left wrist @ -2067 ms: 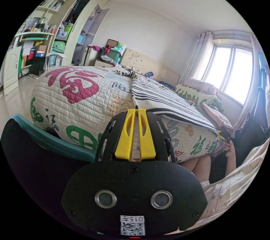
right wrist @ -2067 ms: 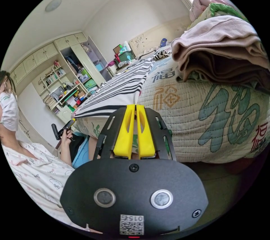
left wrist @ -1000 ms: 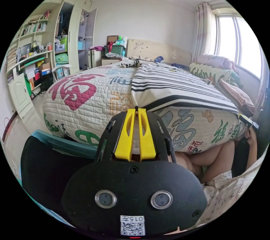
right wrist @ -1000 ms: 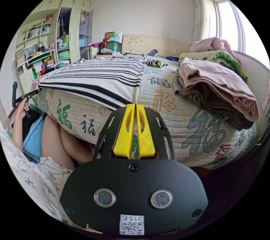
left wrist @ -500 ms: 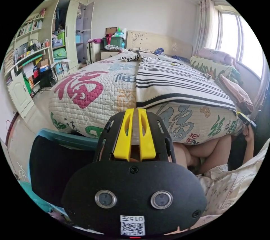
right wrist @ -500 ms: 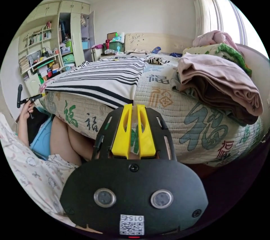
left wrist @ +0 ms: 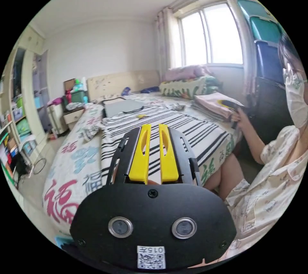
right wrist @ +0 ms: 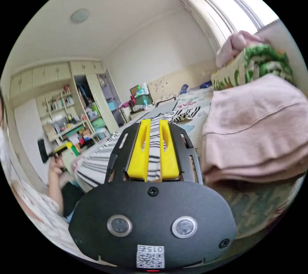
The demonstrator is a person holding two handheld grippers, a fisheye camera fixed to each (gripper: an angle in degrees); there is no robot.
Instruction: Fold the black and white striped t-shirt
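Your left hand-held gripper (left wrist: 153, 126) hangs above the near edge of the bed (left wrist: 67, 171), its two yellow jaws a small gap apart and gripping nothing. Just beyond it, one black and white striped t-shirt (left wrist: 199, 134) lies spread flat on the bed's printed quilt, its hem toward you and its neck toward the headboard (left wrist: 122, 83).

Your right hand-held gripper (right wrist: 153, 122) is likewise released, two yellow jaws slightly parted with nothing between them, held over the bed beside one stack of folded pink clothes (right wrist: 256, 126) that sits on the quilt next to the shirt. From that side the shirt shows as a striped band running away toward the headboard.

In the left gripper view your other hand (left wrist: 239, 115) holds the right hand-held gripper above the pink stack at the bed's window side; in the right gripper view a hand (right wrist: 55, 163) holds the left one at the bed's opposite side, blurred.

Farther along the bed, one rolled green-patterned quilt (left wrist: 189, 86) lies by the window with one pink bundle (left wrist: 186, 72) on top. Past the bed's head stands one nightstand (left wrist: 72, 115) with a green box (left wrist: 77, 96) on it.
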